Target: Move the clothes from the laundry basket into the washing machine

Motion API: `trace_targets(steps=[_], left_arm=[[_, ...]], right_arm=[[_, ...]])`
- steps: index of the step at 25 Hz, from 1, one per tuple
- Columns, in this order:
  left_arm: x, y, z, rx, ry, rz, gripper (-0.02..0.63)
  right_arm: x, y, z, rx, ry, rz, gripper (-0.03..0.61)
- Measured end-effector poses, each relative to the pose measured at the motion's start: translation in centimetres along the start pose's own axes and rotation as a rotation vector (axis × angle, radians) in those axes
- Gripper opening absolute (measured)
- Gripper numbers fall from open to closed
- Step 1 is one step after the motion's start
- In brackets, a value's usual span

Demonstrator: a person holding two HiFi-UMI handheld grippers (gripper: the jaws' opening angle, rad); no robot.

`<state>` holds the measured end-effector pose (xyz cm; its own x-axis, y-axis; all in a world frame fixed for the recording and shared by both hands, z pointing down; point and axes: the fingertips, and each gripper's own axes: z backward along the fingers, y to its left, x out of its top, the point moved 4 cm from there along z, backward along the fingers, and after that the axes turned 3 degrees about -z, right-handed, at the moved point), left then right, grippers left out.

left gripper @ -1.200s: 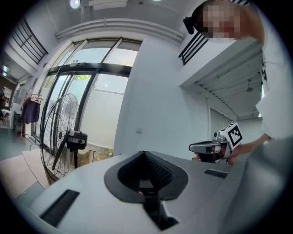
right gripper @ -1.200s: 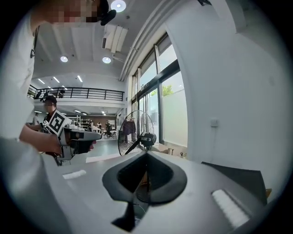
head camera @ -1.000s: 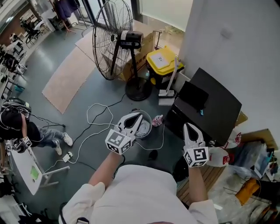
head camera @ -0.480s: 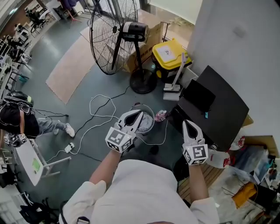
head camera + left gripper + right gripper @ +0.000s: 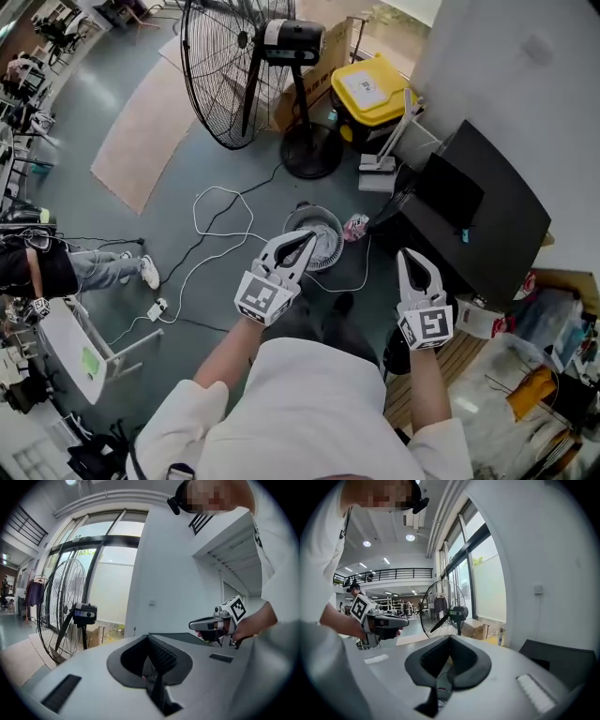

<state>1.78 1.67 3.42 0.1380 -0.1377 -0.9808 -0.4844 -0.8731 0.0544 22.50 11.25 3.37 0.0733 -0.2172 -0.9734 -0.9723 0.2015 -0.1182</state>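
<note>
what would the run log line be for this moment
left claw shut, empty | right claw shut, empty | laundry basket on floor ahead | pink cloth beside basket | washing machine at right

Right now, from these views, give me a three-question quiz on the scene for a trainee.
1. True or false: the left gripper holds a garment.
2. What lies on the floor beside the laundry basket? A pink cloth; B book; C bottle.
3. What colour is the bin next to the fan?
Key: 1 false, its jaws are shut with nothing between them; 2 A; 3 yellow.
</note>
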Motion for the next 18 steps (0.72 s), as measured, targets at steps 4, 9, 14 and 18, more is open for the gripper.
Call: trace_targets(steps=[4, 9, 14, 18], left_arm=[[-3.0, 2.8, -0.4, -0.009, 0.037, 0.028, 0.006], [-7.2, 5.6, -1.1, -0.005, 0.082, 0.042, 0.006], [-11.1, 7.6, -1.0, 0.022, 0.126, 0.076, 0.006], [-15.5, 9.2, -1.4, 0.05, 0.153, 0.086, 0.006]], right_arm=[[-1.9, 0.8, -3.2, 0.006, 0.052, 0.008, 0.011], [-5.3, 1.6, -7.1, 0.027, 0.108, 0.016, 0.011], [-9.3, 3.1, -10.6, 0.096, 0.17, 0.02, 0.011], [-13.9, 3.6, -13.4, 0.14, 0.234, 0.018, 0.011]])
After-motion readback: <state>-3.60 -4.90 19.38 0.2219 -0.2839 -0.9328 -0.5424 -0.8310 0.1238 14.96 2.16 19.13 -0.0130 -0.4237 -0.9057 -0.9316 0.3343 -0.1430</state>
